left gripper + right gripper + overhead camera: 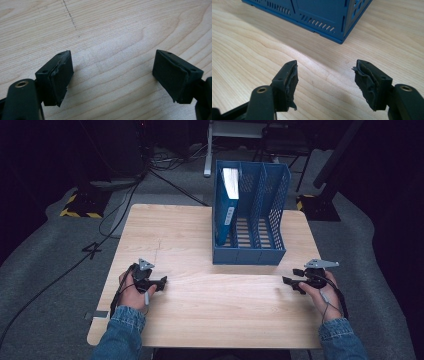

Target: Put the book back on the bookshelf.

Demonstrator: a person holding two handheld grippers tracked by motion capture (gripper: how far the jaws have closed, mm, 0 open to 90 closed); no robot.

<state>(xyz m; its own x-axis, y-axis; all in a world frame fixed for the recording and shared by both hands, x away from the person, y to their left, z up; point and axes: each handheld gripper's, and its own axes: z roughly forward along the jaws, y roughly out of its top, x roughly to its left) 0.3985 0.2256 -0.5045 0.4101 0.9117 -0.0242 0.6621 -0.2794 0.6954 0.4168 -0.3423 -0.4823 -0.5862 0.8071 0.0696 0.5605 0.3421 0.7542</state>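
1. While both hands rest low over the wooden table in the high view, the left gripper sits near the table's left edge and the right gripper near its right edge, each pointing inward toward the middle. A blue file rack stands upright at the far centre of the table, well apart from both grippers. A blue binder stands in the rack's leftmost compartment, tilted slightly.

2. Seen from the left gripper view, the left gripper has its jaws spread wide apart, with nothing between them but bare wood grain just below.

3. Seen from the right gripper view, the right gripper has its jaws apart and holds nothing. The file rack's slotted base and one lower corner lie ahead of the jaws, near but not touching.
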